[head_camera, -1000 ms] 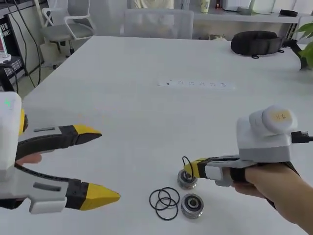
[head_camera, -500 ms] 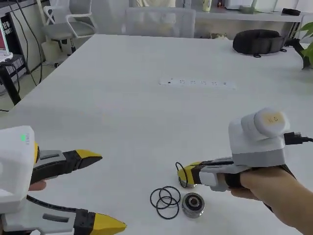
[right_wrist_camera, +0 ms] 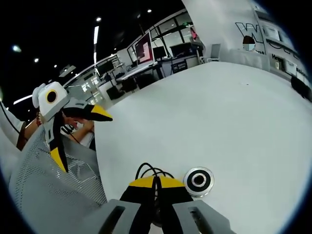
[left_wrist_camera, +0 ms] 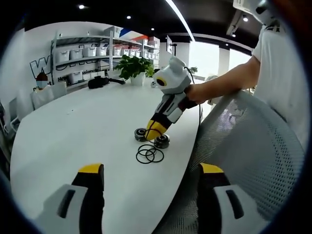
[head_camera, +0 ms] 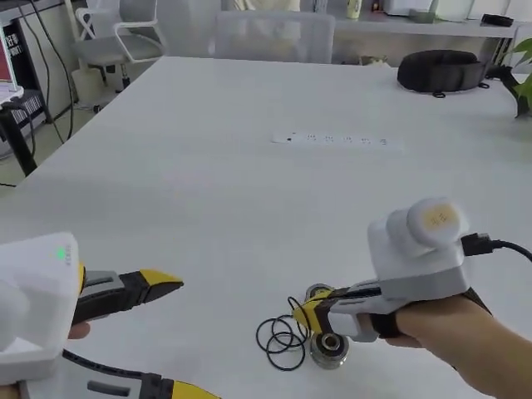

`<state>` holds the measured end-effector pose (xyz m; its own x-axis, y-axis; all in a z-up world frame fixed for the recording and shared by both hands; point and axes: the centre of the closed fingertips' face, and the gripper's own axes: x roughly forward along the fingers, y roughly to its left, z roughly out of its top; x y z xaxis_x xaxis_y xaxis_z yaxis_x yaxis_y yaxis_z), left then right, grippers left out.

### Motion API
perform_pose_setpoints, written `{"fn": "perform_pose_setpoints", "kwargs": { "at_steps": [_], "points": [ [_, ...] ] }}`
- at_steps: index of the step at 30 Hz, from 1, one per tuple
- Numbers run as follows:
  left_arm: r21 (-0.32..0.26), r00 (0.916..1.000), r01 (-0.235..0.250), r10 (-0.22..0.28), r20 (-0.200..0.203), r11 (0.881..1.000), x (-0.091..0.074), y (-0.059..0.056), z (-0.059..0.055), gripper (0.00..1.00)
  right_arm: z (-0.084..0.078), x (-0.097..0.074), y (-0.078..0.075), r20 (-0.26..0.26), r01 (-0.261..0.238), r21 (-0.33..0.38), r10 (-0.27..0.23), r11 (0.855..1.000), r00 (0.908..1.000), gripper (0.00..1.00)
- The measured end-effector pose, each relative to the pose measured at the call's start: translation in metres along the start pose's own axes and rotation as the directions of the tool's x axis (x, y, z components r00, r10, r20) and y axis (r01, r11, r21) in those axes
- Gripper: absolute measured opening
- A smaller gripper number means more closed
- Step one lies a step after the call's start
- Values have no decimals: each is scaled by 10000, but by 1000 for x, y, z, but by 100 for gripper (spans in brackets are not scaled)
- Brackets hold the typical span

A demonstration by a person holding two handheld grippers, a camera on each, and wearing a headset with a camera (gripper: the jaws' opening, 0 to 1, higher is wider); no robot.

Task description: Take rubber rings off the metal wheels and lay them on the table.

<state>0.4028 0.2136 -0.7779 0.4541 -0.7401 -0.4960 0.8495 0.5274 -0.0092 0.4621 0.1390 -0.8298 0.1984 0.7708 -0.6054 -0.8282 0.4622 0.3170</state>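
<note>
My right gripper (head_camera: pixel 305 313) is shut on a thin black rubber ring (head_camera: pixel 293 312), held just above the white table (head_camera: pixel 249 199). In the right gripper view the ring (right_wrist_camera: pixel 147 171) loops out from between the closed yellow fingertips. Three loose black rings (head_camera: pixel 281 340) lie overlapped to its left. One metal wheel (head_camera: pixel 330 348) sits in front of the gripper, another (head_camera: pixel 318 292) just behind it. My left gripper (head_camera: pixel 179 337) is open at the near left, well apart from them. The left gripper view has the rings (left_wrist_camera: pixel 149 154), both wheels (left_wrist_camera: pixel 162 142) and the right gripper (left_wrist_camera: pixel 156 130) ahead.
A white power strip (head_camera: pixel 337 140) lies mid-table. A black cushion (head_camera: pixel 440 71) rests at the far right, with a plant (head_camera: pixel 522 79) beside it. Office chairs (head_camera: pixel 274 37) stand along the far edge. The near table edge is close below the rings.
The right gripper has pulled the ring up and left, away from the rear wheel toward the loose rings. The left gripper sits lower in the picture, still open.
</note>
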Motion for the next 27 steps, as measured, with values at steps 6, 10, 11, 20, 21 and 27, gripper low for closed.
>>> {"fn": "perform_pose_setpoints", "kwargs": {
  "at_steps": [6, 10, 11, 20, 21, 27],
  "points": [
    [-109, 9998, -106, 108, 182, 9999, 0, 1, 3, 75, -6, 4, 2, -273, 17, -302, -26, 9995, 9996, 0],
    [-126, 9998, -86, 88, 157, 9999, 0, 1, 2, 74, -10, 5, 2, -432, 9, -389, -25, 9992, 9991, 0],
    [-127, 9999, -73, 75, 155, 9999, 0, 0, 2, 74, -10, 5, 1, -451, 30, -427, -49, 9991, 9990, 0],
    [-243, 9995, -83, 91, 303, 9997, 0, 1, 4, 73, -10, 7, 2, -465, 39, -512, -63, 9987, 9989, 0],
    [-243, 9995, -73, 80, 299, 9997, 0, 1, 4, 73, -10, 7, 2, -461, 31, -504, -54, 9987, 9989, 0],
    [-244, 9996, -46, 53, 261, 9997, 1, 0, 3, 73, -10, 7, 3, -468, 1, -488, -24, 9988, 9989, 0]
  ]
}}
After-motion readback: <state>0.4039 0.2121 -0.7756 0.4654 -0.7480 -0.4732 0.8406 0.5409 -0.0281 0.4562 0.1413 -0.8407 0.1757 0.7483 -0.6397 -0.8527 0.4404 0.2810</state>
